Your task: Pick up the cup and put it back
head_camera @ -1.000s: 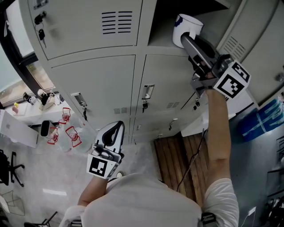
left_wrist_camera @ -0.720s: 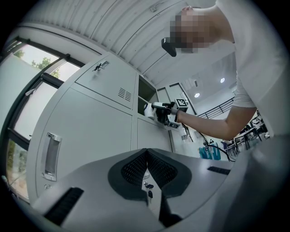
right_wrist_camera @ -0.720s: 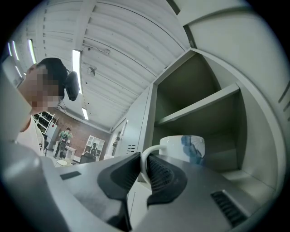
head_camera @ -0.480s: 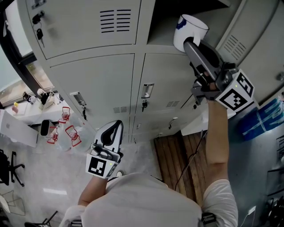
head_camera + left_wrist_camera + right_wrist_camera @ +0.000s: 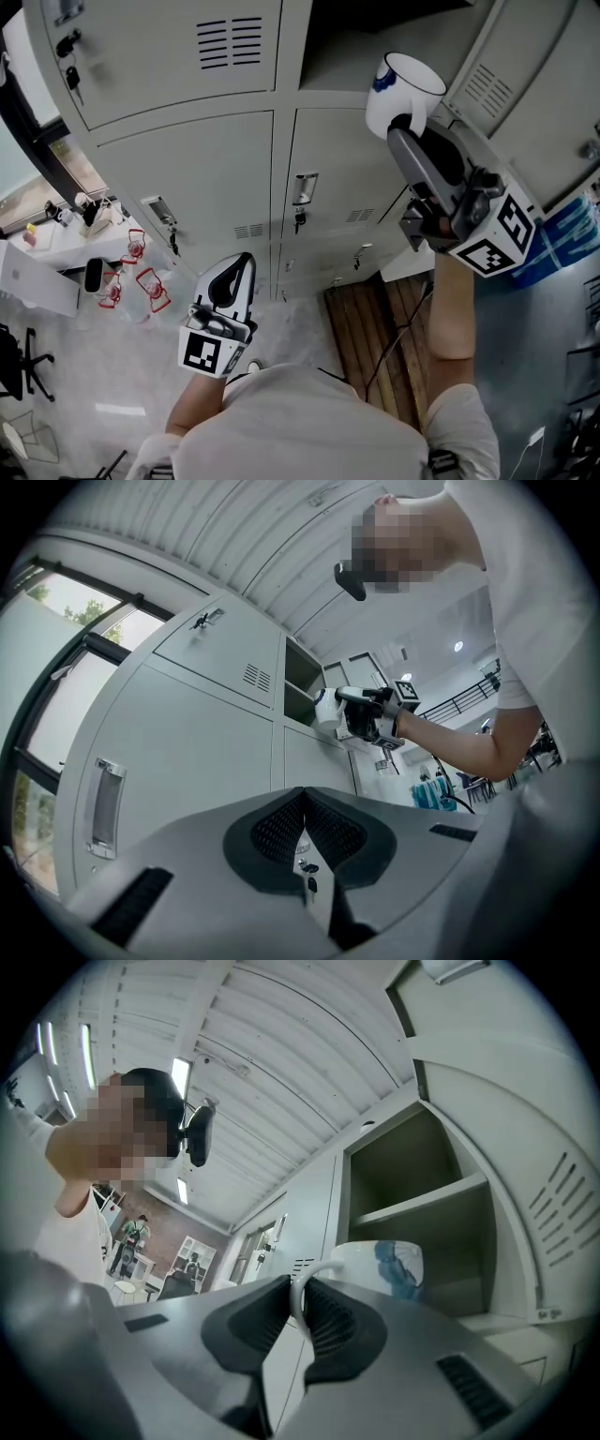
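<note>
I can read no words, numbers or brand names anywhere in view. The cube [image 5: 208,353] on my left hand-held gripper [image 5: 243,262] and the one on my right hand-held gripper [image 5: 403,131] carry only black-and-white square code patterns, not letters. The blue mark on the white cup [image 5: 405,82] is a painted blotch, and I make out no writing in it.

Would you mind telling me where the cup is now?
In the head view's upper right, the cup is held by its handle in the right gripper, just outside the open locker.
</note>
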